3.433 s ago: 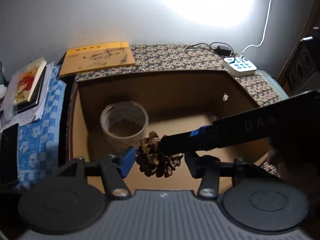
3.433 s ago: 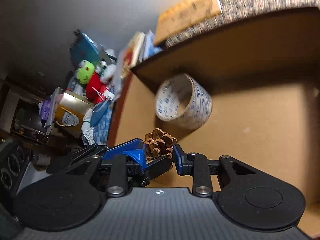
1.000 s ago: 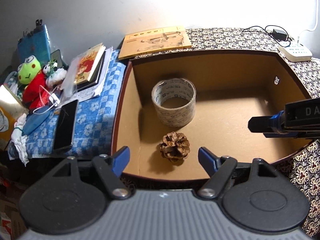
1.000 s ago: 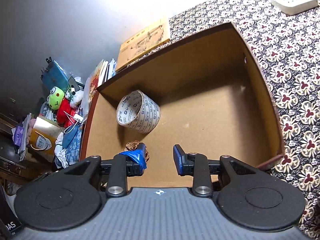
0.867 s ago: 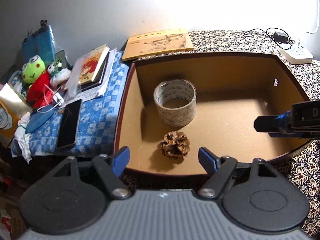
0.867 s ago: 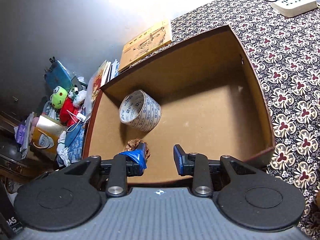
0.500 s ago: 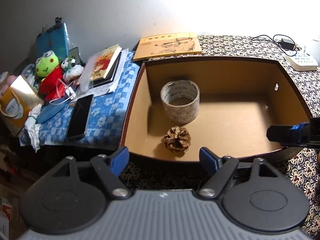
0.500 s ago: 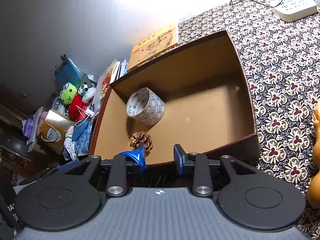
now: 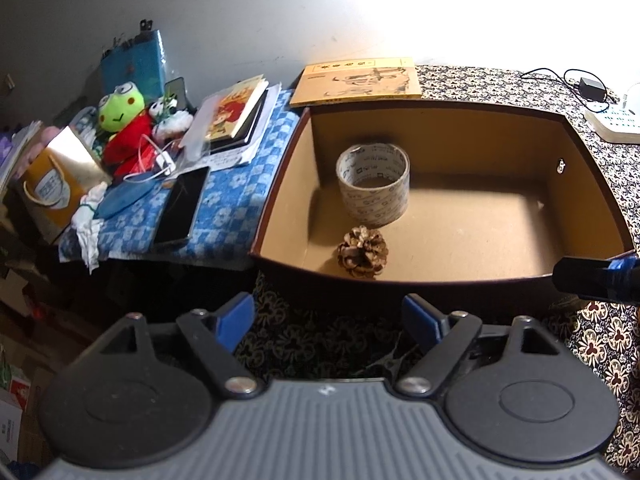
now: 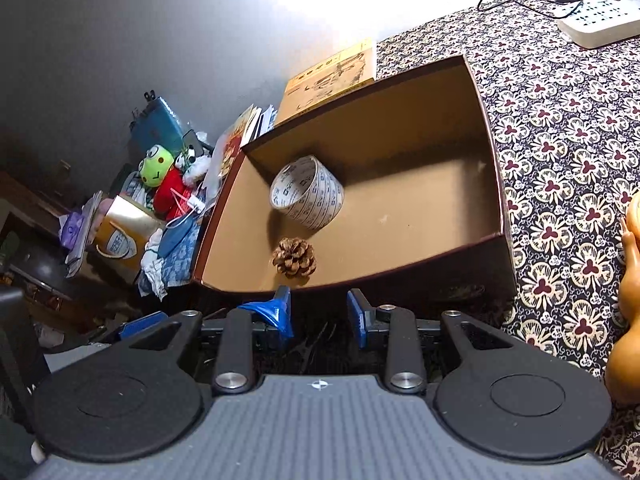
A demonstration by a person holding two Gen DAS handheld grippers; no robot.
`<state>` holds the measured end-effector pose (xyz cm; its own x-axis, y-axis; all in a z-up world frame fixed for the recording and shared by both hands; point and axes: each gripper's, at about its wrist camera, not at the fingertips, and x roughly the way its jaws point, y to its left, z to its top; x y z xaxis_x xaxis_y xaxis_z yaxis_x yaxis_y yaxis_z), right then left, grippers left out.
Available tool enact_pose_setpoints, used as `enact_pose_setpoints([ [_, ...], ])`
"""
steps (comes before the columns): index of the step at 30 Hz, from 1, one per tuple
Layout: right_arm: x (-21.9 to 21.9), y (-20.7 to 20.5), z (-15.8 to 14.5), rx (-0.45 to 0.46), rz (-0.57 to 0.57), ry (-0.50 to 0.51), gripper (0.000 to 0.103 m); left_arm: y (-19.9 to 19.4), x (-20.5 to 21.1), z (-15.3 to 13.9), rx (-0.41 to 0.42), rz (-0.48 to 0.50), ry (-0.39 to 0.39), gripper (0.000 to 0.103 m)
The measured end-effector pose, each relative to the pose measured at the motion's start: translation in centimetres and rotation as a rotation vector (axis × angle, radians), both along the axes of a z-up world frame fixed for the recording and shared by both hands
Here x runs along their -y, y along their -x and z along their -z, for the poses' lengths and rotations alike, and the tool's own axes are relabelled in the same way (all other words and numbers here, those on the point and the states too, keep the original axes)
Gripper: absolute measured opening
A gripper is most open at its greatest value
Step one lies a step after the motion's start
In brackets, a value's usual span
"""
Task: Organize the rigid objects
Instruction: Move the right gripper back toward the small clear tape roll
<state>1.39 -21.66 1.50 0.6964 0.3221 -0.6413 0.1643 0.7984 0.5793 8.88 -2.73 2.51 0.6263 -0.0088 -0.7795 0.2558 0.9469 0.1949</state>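
An open brown cardboard box (image 9: 588, 184) sits on a flower-patterned tablecloth (image 10: 560, 128). Inside, a printed roll of packing tape (image 9: 373, 184) stands on end near the left wall, with a brown pine cone (image 9: 363, 252) just in front of it, apart from it, near the front wall. A flat yellow booklet (image 9: 356, 80) lies behind the box's back-left corner. Left of the box, a black phone (image 9: 182, 204) and stacked books (image 9: 236, 116) rest on a blue checked cloth (image 9: 224, 216), a green frog plush toy (image 9: 124, 120) further left. A white power strip (image 10: 596, 24) lies at the far right.
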Motion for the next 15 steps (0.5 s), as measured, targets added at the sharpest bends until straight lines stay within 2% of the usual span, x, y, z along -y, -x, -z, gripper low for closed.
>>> enact_pose_setpoints([
  [15,-0.8,1.3,1.3,-0.037,-0.034,0.007,0.014,1.4,0.0,1.2,-0.033,-0.031,-0.01,0.09],
])
